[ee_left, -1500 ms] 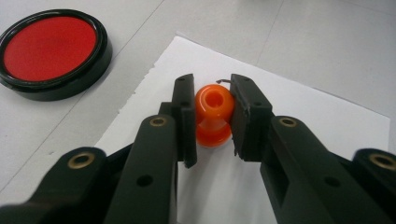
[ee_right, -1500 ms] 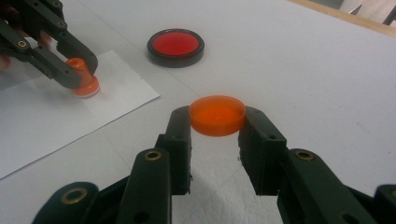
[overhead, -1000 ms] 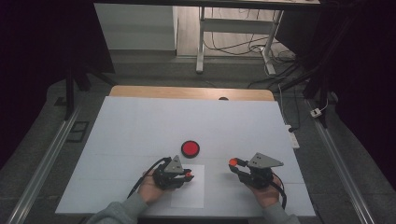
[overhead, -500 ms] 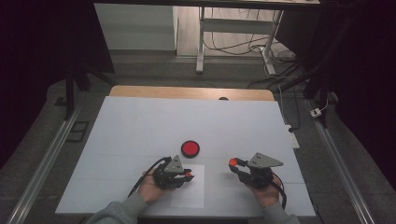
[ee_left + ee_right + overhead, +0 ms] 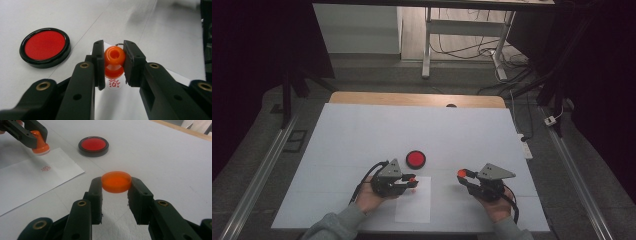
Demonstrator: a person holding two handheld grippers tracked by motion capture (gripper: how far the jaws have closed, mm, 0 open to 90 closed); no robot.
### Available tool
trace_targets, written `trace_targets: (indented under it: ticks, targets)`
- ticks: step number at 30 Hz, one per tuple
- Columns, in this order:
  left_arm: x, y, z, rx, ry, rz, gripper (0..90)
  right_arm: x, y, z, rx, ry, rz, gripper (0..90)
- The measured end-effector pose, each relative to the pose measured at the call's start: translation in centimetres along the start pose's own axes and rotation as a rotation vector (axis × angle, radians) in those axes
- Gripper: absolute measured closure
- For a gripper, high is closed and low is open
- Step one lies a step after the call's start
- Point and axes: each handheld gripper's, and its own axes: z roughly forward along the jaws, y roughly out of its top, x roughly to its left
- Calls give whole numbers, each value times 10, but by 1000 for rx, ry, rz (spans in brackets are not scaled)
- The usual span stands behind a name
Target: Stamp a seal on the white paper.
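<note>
We have the small orange plastic stamp with a knob handle (image 5: 114,62) clamped between the jaws of our left gripper (image 5: 409,182), held just above the near-left white sheet of paper (image 5: 414,210). A red imprint (image 5: 45,168) already sits on that sheet, and the stamp's face shows red characters in the left gripper view. Our right gripper (image 5: 463,176) is closed on the round orange plastic cap (image 5: 116,181), gripped across its rim, off to the right of the paper. The round black-rimmed red ink pad (image 5: 415,159) lies open on the white table (image 5: 362,130), just beyond the sheet.

We judge the stamp light and rigid, with smooth, somewhat slippery plastic; the narrow waist below the knob is the surest hold, since the jaws seat there and cannot slide off. The cap looks thin and light too, so a gentle squeeze across its edge should do. The inked face can smear, so we would keep it off the table.
</note>
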Motion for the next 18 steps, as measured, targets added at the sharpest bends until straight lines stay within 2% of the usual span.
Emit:
trace_targets:
  ticks: [11,18]
  targets:
    - [8,10,-16,-65,-14,-43,726,1,0,1,2,0,3,643]
    - [11,23,-30,-89,-15,-40,725,1,1,2,2,1,-2,644]
